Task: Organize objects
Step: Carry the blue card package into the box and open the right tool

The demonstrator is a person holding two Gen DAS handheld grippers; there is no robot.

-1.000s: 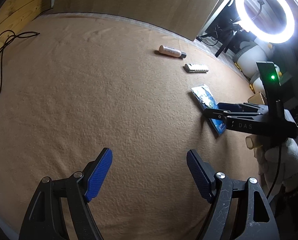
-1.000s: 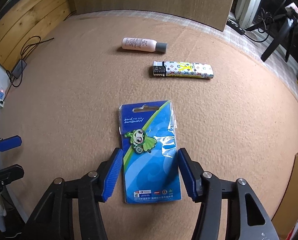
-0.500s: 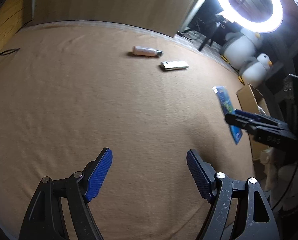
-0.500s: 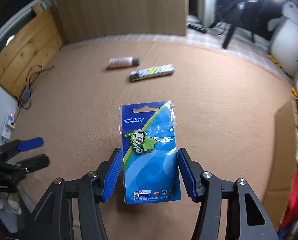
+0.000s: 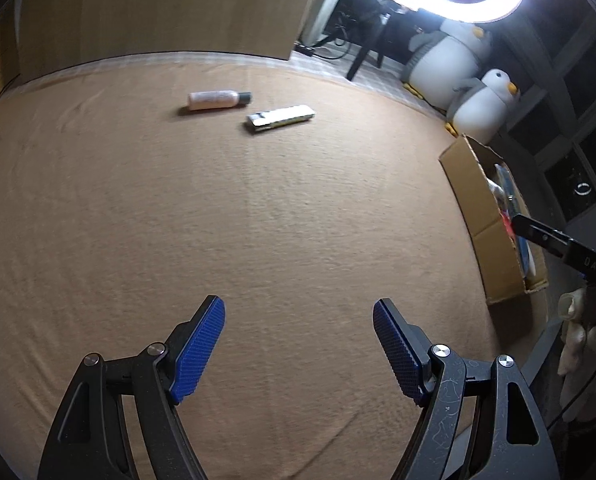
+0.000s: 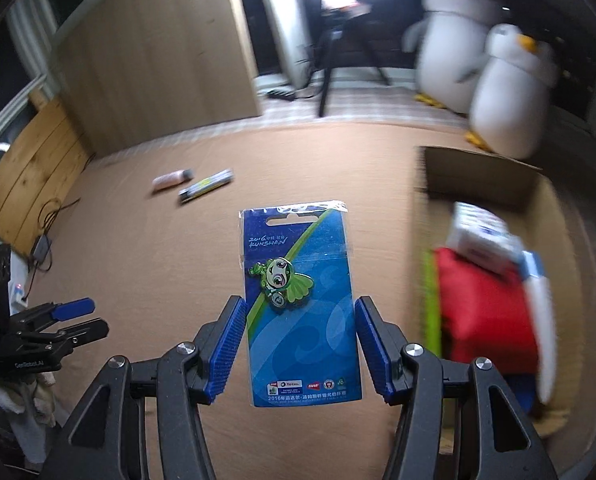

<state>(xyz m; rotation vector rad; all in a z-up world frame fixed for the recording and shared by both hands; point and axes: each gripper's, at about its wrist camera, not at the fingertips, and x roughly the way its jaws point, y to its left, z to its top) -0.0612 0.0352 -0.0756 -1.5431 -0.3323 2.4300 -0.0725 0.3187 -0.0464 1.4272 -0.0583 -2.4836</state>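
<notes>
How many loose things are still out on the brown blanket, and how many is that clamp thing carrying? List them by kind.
Pink bottle, lying on the blanket: 1
Patterned lighter, lying on the blanket: 1
Blue pin card, held in the right gripper: 1
Total: 3
The items already in the cardboard box are too blurred to count.
</notes>
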